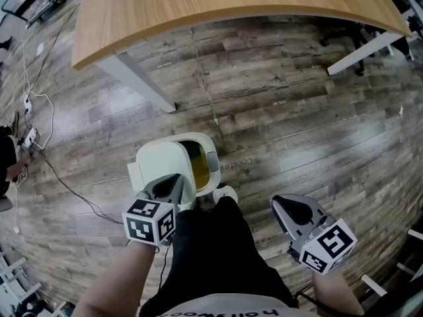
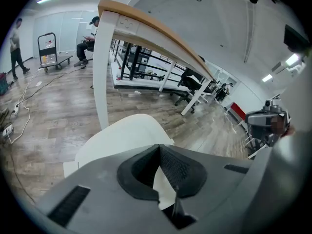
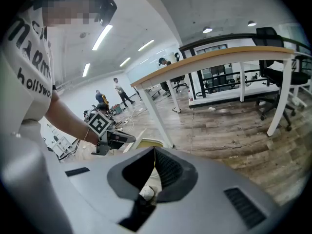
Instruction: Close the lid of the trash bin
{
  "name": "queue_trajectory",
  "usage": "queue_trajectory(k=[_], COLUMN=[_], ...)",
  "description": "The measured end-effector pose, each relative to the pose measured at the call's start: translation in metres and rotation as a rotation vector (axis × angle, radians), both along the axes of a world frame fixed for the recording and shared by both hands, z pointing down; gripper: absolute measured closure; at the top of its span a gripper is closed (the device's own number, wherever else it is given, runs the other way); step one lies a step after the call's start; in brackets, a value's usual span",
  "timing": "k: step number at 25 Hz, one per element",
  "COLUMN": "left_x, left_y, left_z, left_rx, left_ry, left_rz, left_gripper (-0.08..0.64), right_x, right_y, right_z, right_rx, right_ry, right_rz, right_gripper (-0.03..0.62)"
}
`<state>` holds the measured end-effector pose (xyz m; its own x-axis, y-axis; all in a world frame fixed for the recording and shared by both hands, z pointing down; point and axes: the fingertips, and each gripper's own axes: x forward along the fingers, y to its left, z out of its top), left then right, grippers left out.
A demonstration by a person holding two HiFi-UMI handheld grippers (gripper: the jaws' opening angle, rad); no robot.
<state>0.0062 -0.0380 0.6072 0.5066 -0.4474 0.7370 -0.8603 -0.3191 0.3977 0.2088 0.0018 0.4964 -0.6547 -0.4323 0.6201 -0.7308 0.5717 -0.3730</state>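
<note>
Dark lettering on the person's white T-shirt (image 3: 22, 89) reads "hollywo…" at the left of the right gripper view, and shows upside down at the head view's bottom edge. Faint print on the wood floor (image 1: 297, 137) mid-frame there is unreadable. The left gripper (image 1: 173, 179) and right gripper (image 1: 279, 202) each carry black-and-white square markers (image 1: 147, 220).

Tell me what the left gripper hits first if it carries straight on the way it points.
Most likely the white lid of the trash bin, which stands open: it lies just past the shut jaws of the left gripper. Whether they touch it is unclear.
</note>
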Motion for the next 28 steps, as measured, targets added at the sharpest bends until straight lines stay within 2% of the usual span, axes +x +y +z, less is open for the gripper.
queue_trajectory(k=[16,28], left_x=[0.019,0.032], left_y=[-0.005,-0.007], left_z=[0.028,0.048], left_rx=[-0.034,-0.046], left_ry=[0.022,0.012], left_rz=[0.056,0.11], left_gripper=[0.554,0.554], right_x=[0.003,0.002], right_y=[-0.017,-0.034], right_z=[0.023,0.036], right_rx=[-0.019,-0.001], right_ry=[0.002,-0.011], right_rz=[0.004,0.015], right_gripper=[0.581,0.581])
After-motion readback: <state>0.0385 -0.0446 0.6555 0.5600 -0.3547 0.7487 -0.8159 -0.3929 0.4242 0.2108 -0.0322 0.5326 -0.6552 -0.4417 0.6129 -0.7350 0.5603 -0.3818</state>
